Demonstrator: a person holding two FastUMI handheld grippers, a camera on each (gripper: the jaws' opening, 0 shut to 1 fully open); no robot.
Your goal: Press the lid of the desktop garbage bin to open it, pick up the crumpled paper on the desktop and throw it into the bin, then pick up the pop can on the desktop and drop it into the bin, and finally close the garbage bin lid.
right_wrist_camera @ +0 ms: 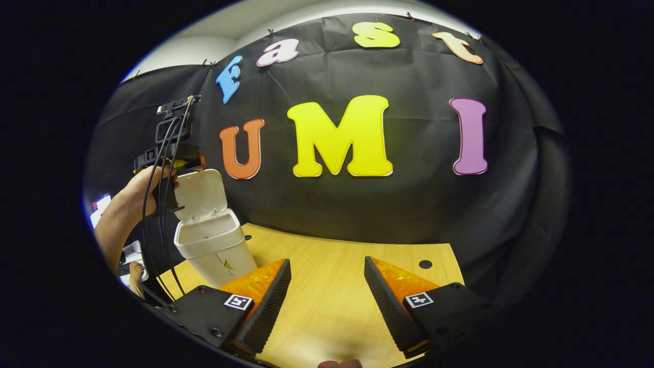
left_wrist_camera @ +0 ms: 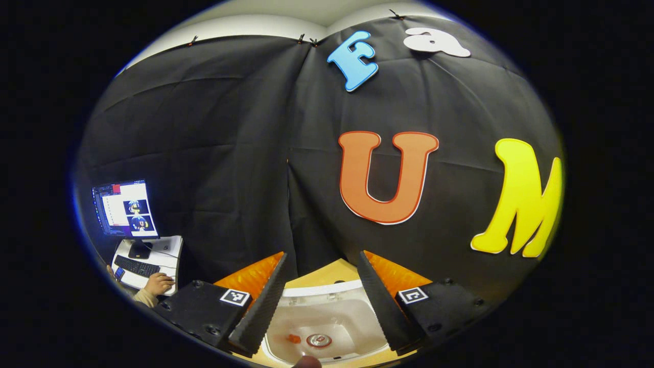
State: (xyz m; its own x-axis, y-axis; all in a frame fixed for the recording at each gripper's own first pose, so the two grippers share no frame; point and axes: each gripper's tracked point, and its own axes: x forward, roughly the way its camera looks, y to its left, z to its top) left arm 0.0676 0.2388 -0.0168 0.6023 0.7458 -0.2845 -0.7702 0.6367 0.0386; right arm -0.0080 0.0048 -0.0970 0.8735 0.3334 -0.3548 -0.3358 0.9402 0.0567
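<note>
The white bin (right_wrist_camera: 212, 245) stands on the left of the wooden table (right_wrist_camera: 337, 291) with its lid (right_wrist_camera: 200, 193) swung up. A hand holds my left gripper (right_wrist_camera: 171, 138) just above the lid. In the left gripper view that gripper (left_wrist_camera: 322, 255) is open and looks down into the bin's white inside (left_wrist_camera: 327, 317). At the bottom of the bin lie the round red and silver top of the pop can (left_wrist_camera: 319, 340) and a small orange scrap (left_wrist_camera: 294, 338). My right gripper (right_wrist_camera: 327, 260) hangs open over bare tabletop to the right of the bin, holding nothing.
Beyond the table's left side, a side desk carries a lit monitor (left_wrist_camera: 125, 209) and a keyboard (left_wrist_camera: 137, 266), with a person's hand (left_wrist_camera: 158, 283) resting there. Small round holes (right_wrist_camera: 425, 264) dot the tabletop. Black cloth walls close the back and right.
</note>
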